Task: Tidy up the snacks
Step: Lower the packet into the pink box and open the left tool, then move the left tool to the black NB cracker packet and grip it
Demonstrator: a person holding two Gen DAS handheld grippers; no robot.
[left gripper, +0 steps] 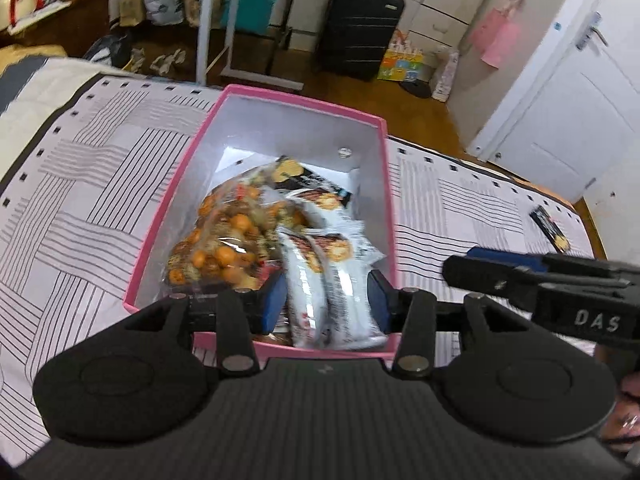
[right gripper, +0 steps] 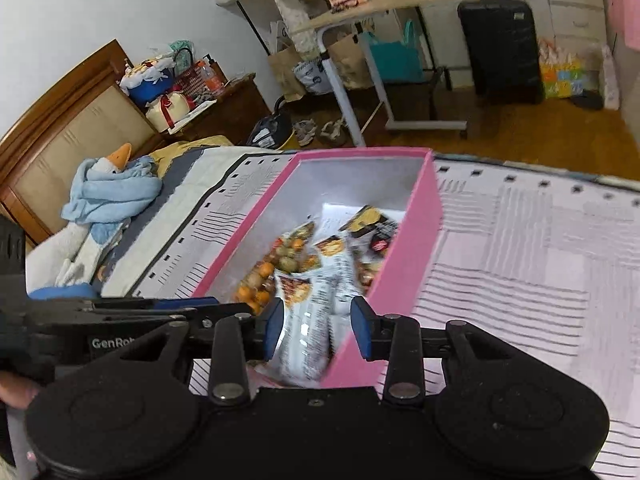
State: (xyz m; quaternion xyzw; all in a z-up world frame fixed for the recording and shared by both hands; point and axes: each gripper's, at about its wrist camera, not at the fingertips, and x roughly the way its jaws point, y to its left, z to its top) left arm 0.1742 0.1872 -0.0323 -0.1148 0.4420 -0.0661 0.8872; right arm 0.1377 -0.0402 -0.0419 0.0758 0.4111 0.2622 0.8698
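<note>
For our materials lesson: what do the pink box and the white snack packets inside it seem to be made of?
Pink box: probably cardboard, matte; thin, straight walls, plain white inside.
White snack packets: likely plastic film, glossy; they crinkle and catch light.

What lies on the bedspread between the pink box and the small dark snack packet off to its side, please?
Only bare striped bedspread separates the pink box from the dark snack packet; the left wrist view shows this.
</note>
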